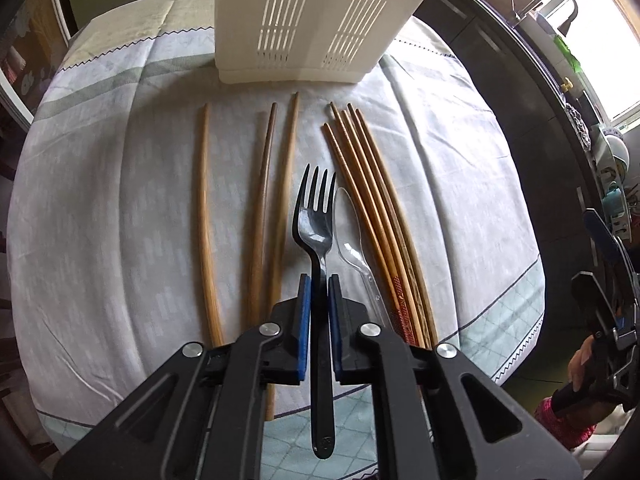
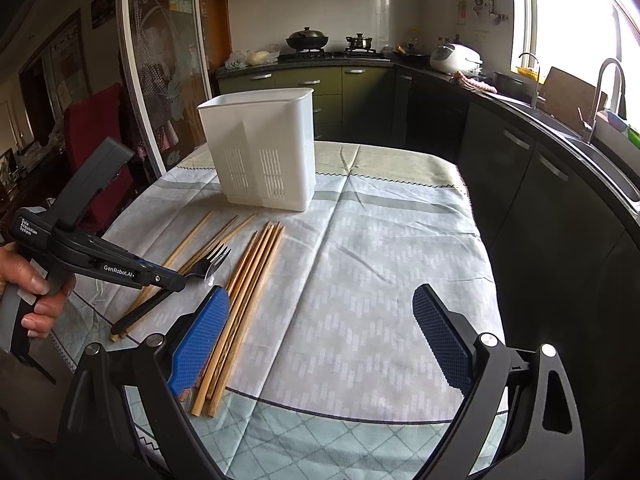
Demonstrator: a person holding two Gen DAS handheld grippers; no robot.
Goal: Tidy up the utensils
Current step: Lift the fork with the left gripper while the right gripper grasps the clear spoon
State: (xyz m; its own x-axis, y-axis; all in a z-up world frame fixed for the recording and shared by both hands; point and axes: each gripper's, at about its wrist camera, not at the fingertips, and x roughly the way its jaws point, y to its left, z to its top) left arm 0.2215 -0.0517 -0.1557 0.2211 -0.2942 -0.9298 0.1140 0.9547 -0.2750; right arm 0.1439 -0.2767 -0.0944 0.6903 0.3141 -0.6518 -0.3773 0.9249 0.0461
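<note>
A black fork (image 1: pixel 316 220) lies pointing at the white slotted utensil holder (image 1: pixel 312 20). My left gripper (image 1: pixel 319 280) is shut on the fork's handle, its blue pads pressing both sides. A clear plastic spoon (image 1: pixel 352 236) rests just right of the fork, and a bundle of several wooden chopsticks (image 1: pixel 372 208) lies beyond it. Three loose chopsticks (image 1: pixel 264 200) lie to the fork's left. In the right wrist view, my right gripper (image 2: pixel 320 294) hangs open over bare tablecloth, right of the chopstick bundle (image 2: pixel 248 288). The left gripper (image 2: pixel 176 280) and the fork (image 2: pixel 212 258) appear at its left.
The table wears a pale patterned cloth (image 2: pixel 380 260), with the holder (image 2: pixel 264 152) at its far side. A dark kitchen counter with a sink (image 2: pixel 600 152) runs along the right. A red chair (image 2: pixel 96 128) stands off the table's left edge.
</note>
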